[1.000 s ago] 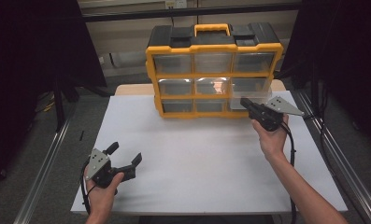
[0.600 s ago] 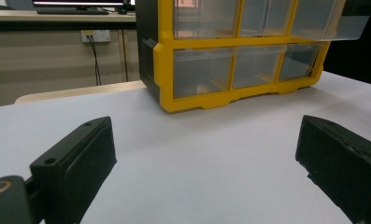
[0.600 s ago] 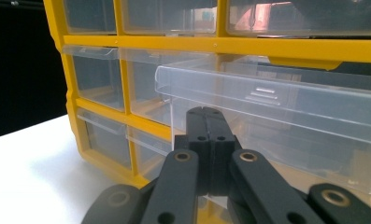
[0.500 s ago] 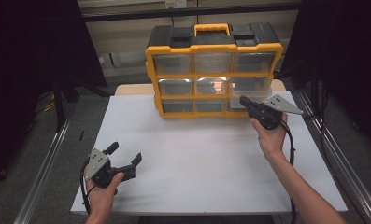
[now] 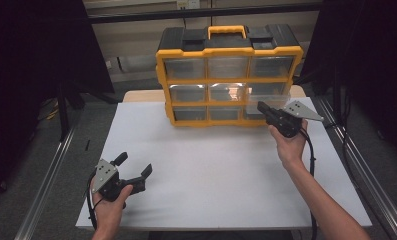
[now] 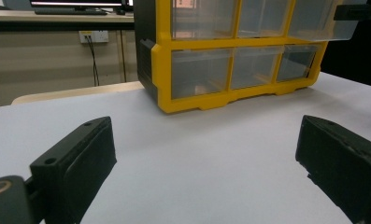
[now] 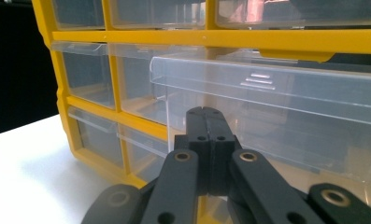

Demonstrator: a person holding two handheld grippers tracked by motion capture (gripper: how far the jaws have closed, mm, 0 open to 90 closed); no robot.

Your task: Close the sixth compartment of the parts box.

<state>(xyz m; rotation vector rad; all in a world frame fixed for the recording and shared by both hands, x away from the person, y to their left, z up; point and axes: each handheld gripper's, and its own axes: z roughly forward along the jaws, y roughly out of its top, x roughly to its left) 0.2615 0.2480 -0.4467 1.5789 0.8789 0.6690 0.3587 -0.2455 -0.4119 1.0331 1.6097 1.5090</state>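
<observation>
The right tool has its matte black jaws pressed flat together with nothing between them, their tips just at the front wall of a clear plastic drawer. That drawer is thin, glossy and box-shaped, with a moulded lip along its top edge. It stands pulled part-way out of the middle row of the organiser, at the end of the row nearest this tool, and its long axis runs across the cabinet face while its open front points toward the person. Around it, the organiser is a squat rectangular case of yellow plastic with a black top and a yellow carry handle, holding three rows of three see-through drawers. It stands upright at the far side of the table, whose top is smooth, white and matte.

Well apart from all this, at the near edge of the table, the left tool rests low in the person's hand with its blocky black jaws spread wide, empty, and aimed at the organiser's lower corner.
</observation>
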